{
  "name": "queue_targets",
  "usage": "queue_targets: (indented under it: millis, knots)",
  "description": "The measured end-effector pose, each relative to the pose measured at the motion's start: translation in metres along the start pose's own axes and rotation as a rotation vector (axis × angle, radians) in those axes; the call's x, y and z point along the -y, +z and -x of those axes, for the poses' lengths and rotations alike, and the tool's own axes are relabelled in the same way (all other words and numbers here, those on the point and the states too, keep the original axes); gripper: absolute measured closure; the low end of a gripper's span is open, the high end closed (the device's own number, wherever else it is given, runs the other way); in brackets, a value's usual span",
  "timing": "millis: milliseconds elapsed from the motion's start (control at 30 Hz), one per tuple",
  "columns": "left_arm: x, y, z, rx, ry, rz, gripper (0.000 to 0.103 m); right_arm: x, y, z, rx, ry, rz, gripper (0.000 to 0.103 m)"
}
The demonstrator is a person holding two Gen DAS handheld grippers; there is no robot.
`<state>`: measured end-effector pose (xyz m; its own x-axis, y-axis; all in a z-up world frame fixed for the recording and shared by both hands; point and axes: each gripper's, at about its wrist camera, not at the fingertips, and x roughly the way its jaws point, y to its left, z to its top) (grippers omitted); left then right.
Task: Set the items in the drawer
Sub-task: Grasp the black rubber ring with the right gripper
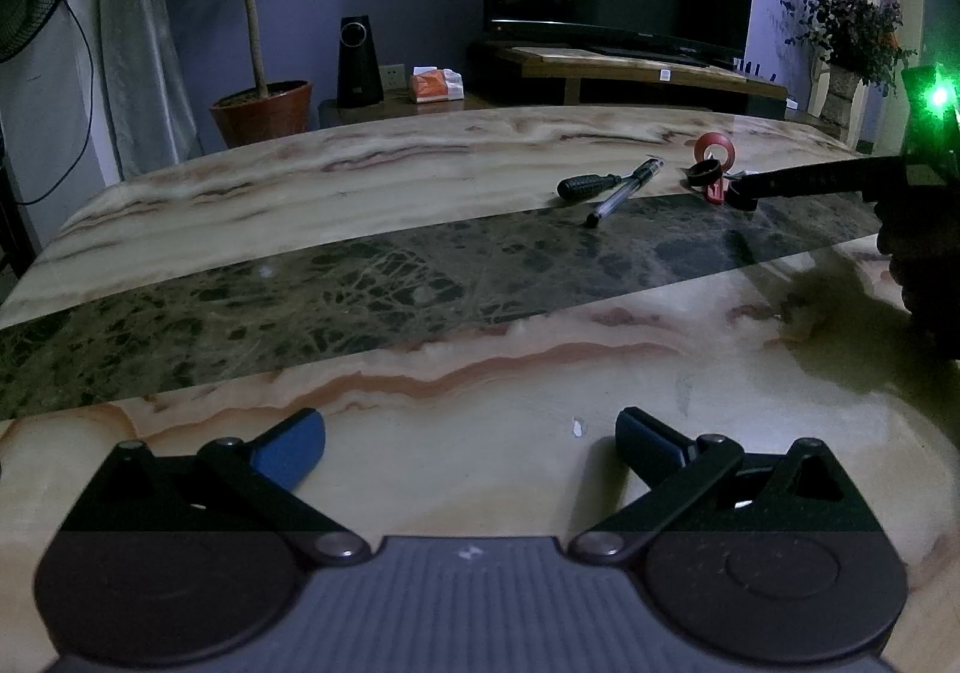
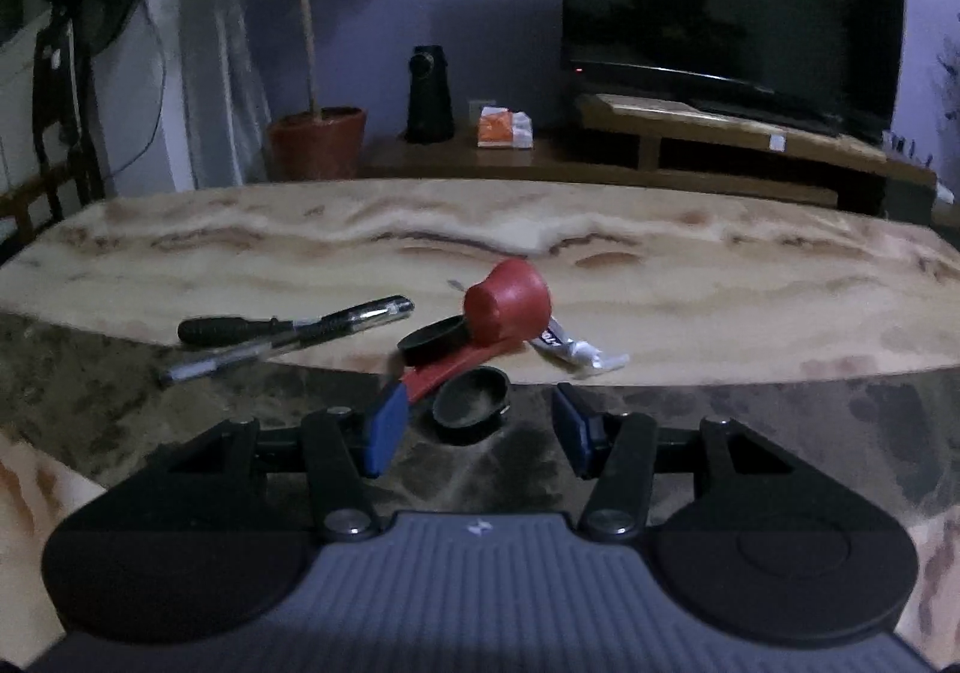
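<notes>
We hover our half-open, empty right gripper (image 2: 474, 427) around the black cap (image 2: 471, 403), lined up for pickup.

Pen (image 2: 288, 340) crossing screwdriver (image 2: 228, 330), left of cap (image 2: 471, 406), on table (image 2: 720, 277).

Under my fingers spreads a marble table (image 1: 372, 175), pale with a dark green band across it. On it lie a screwdriver (image 2: 225, 329) touching a pen (image 2: 288, 340), red scissors (image 2: 501, 307), two black caps (image 2: 471, 403), and a small tube (image 2: 576, 352).
</notes>
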<state>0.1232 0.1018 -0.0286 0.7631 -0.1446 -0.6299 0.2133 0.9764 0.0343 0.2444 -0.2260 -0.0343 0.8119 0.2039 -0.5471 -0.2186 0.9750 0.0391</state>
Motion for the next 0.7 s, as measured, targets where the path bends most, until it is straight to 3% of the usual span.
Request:
queue_targets:
  millis: [167,433,500,567,700]
  knots:
    - [0.000,0.000,0.000,0.000,0.000,0.000,0.000,-0.008,0.003,-0.007,-0.029,-0.008,0.055,0.048]
    - [0.000,0.000,0.000,0.000,0.000,0.000,0.000,0.007,0.008,-0.019,-0.056,0.036,-0.024,0.048]
    - [0.000,0.000,0.000,0.000,0.000,0.000,0.000,0.008,0.009,-0.019,-0.054,0.048,-0.022,0.052]
    - [0.000,0.000,0.000,0.000,0.000,0.000,0.000,0.007,0.009,-0.018,-0.051,0.055,-0.012,0.070]
    - [0.000,0.000,0.000,0.000,0.000,0.000,0.000,0.002,0.007,-0.015,-0.047,0.050,0.012,0.071]
